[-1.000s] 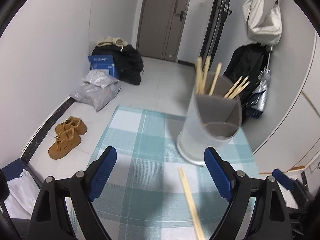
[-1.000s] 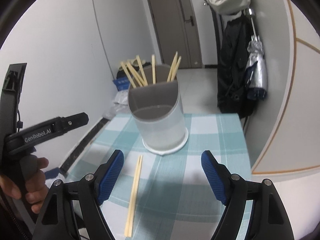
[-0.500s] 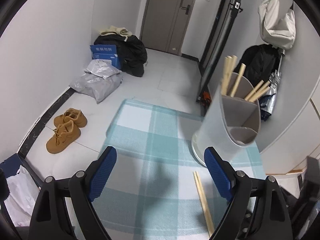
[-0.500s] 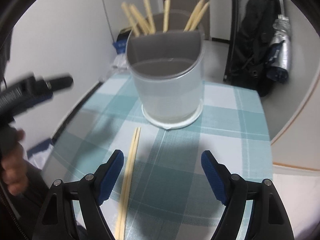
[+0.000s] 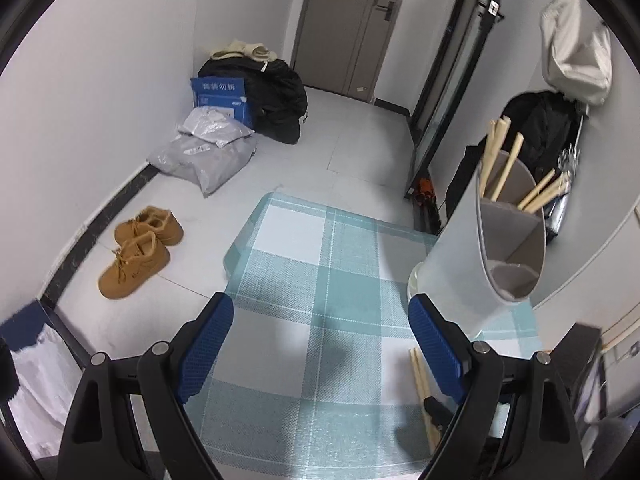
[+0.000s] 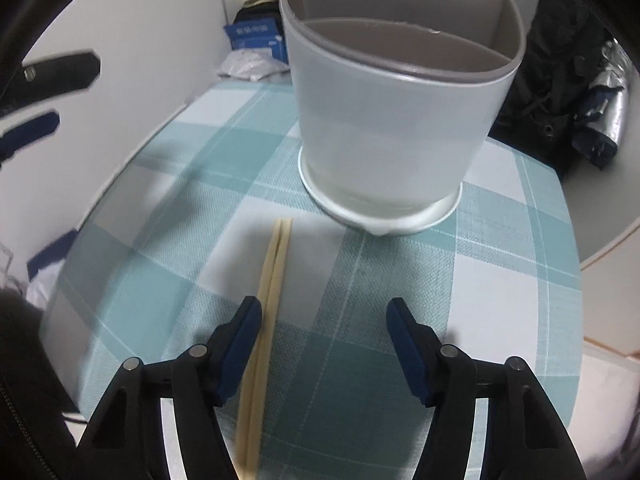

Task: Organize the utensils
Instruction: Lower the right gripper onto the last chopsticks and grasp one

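From the left wrist view, the left tongs (image 5: pixel 320 340) stand wide apart over the checked teal worktop (image 5: pixel 320 264) and hold nothing. Ahead and to their right stands the translucent utensil holder (image 5: pixel 472 272), its grey divided insert visible from above; several chopsticks in the holder (image 5: pixel 508 160) lean out of its far compartment, while the near compartment looks vacant. A loose pair of chopsticks (image 5: pixel 420 384) lies on the worktop just behind the right finger (image 5: pixel 436 344), partly hidden by it. This view alone shows the floor beyond the worktop: a pair of tan shoes (image 5: pixel 138 246) to the far left, grey parcel bags (image 5: pixel 208 156), a blue box (image 5: pixel 222 94) and a black bag (image 5: pixel 276 96) near the door (image 5: pixel 344 24).

From the right wrist view, the right tongs (image 6: pixel 322 328) are also spread apart and grip nothing. The loose pair of chopsticks (image 6: pixel 268 304) runs along the worktop (image 6: pixel 500 280) just inside the left finger (image 6: pixel 236 348), very close to it; whether they touch cannot be told. Their far tips point toward the utensil holder (image 6: pixel 400 120), which fills the space straight ahead and sits in a white base ring. Only this view shows the pair's full length. The left tongs (image 6: pixel 44 96) appear blurred at the far left edge.
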{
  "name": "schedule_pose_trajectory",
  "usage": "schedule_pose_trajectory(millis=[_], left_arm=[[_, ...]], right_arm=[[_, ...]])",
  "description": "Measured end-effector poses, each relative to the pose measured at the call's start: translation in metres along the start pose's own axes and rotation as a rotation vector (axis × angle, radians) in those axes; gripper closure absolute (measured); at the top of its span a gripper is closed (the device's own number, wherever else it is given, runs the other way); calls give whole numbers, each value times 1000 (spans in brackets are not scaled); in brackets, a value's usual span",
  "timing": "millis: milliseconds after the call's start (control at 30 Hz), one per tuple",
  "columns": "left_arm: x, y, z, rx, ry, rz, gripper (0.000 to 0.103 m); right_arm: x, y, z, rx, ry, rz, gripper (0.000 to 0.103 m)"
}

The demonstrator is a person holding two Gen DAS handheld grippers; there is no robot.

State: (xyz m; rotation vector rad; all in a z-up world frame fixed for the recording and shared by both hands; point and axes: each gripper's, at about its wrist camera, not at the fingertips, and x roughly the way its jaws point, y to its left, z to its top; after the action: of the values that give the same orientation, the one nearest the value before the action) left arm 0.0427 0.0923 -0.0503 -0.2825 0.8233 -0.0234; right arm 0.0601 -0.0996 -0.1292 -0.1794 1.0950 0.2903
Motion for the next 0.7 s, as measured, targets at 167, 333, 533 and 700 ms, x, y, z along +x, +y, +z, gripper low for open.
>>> schedule_pose_trajectory(millis=[167,333,533,700], left_arm=[[-2,5,4,-51,10,-26,17],[-4,9,12,-118,14,-48,17],[3,17,14,-149,8,-11,17],[6,27,14,-180,11,5,17]], right_arm=[[0,5,4,-12,22,-37,41],[0,12,5,-46,18,-59,43],[1,11,10,-62,20,-61,45],[5,16,17,-116,18,-64,50]])
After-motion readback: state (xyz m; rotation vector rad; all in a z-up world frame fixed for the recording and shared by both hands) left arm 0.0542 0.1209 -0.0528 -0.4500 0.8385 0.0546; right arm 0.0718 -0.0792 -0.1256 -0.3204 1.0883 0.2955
